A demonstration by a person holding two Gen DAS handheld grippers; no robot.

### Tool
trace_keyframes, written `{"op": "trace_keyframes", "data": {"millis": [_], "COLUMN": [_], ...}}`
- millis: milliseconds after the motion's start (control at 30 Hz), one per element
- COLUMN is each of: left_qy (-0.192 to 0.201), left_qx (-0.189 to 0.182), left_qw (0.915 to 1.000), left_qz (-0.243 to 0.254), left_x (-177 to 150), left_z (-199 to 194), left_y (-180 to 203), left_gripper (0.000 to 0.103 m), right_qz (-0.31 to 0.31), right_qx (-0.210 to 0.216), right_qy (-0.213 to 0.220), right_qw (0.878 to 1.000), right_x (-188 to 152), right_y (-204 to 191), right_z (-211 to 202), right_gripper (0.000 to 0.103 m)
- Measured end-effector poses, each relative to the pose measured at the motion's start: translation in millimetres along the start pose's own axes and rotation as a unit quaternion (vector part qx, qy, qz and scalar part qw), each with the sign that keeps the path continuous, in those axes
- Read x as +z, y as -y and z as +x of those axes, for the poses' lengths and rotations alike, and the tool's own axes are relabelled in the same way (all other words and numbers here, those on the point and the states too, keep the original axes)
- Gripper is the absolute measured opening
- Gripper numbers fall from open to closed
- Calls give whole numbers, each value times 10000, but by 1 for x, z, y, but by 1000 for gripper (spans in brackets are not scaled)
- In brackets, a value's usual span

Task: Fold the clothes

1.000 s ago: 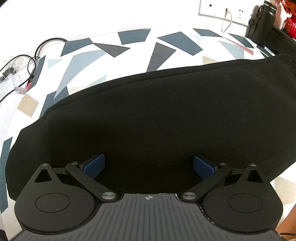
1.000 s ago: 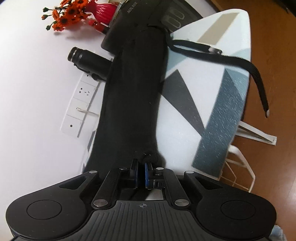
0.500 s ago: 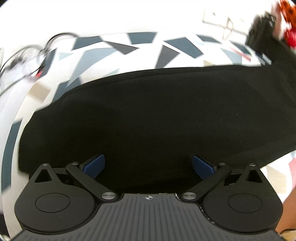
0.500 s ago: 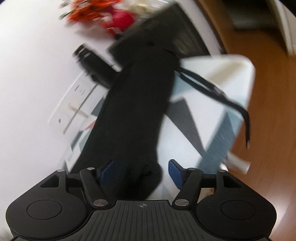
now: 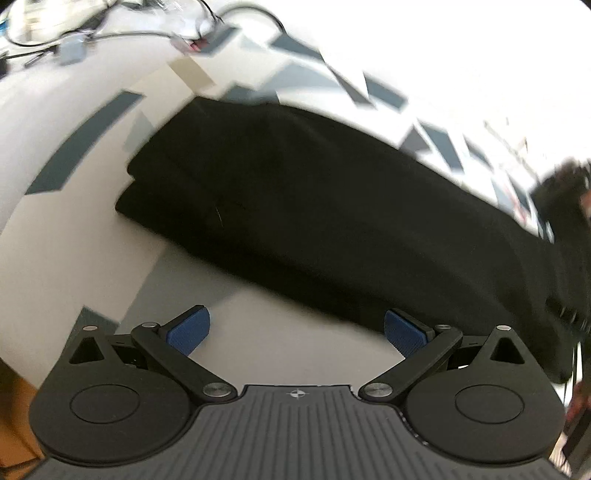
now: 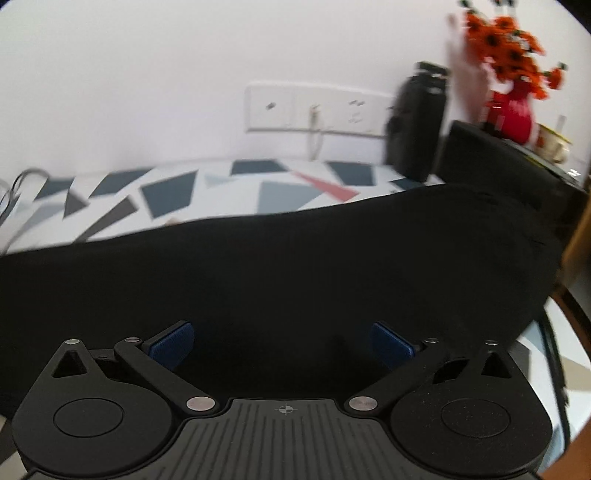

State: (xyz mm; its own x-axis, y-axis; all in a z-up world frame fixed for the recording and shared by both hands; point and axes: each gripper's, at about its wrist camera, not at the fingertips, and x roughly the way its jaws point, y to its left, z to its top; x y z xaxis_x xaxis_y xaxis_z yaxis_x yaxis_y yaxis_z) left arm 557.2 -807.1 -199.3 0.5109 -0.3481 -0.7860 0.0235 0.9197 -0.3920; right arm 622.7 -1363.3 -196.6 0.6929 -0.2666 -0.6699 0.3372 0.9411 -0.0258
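Where it pinched the black garment (image 6: 295, 266) before, the right claw (image 6: 282, 345) now gapes empty.

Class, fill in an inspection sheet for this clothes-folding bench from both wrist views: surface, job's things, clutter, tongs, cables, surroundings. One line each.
Surface: white tabletop with grey, blue and red geometric shapes.
Job's things: black garment laid out long and flat across the table, one end squared off.
Clutter: black bottle and a dark box by the wall.
Tongs: left tongs open over bare table beside the garment; right tongs open over the fabric, gripping nothing.
Cables: loose wires at the far table end; a cord plugged into the wall.
Surroundings: white wall, socket strip, orange flowers in a red vase.
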Motion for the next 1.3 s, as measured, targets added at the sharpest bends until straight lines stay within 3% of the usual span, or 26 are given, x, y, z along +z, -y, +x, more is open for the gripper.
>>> {"op": "trace_keyframes", "data": {"millis": [100, 300, 667, 733, 833, 1000, 1200, 1300], "left_qy": [136, 224, 522, 503, 828, 1135, 548, 592], "left_qx": [73, 763, 733, 750, 241, -388, -1201, -1414], "left_qw": [9996, 9964, 9931, 9946, 9943, 9870, 9842, 9819], "left_qz": [-246, 297, -755, -511, -623, -1067, -1177, -1114], "left_x": [5, 14, 27, 27, 18, 11, -1, -11], "left_z": [6, 21, 24, 25, 17, 10, 1, 5], "left_y": [-1, 16, 4, 13, 9, -17, -10, -3], "left_gripper": [103, 103, 102, 101, 95, 84, 84, 84], "right_qz": [-67, 8, 103, 34, -35, -64, -73, -65], "right_qx": [66, 24, 183, 271, 382, 439, 446, 432], "right_qy": [-183, -550, -554, -549, -541, -454, -469, -464], "right_qw": [9998, 9985, 9982, 9981, 9978, 9980, 9979, 9980], "right_x": [1, -3, -7, -7, -6, -6, -3, -2], "right_y": [-4, -3, -12, -18, -25, -30, -33, -35], "right_z": [12, 34, 40, 40, 41, 42, 45, 46], "right_gripper": [102, 102, 102, 102, 102, 102, 102, 102]}}
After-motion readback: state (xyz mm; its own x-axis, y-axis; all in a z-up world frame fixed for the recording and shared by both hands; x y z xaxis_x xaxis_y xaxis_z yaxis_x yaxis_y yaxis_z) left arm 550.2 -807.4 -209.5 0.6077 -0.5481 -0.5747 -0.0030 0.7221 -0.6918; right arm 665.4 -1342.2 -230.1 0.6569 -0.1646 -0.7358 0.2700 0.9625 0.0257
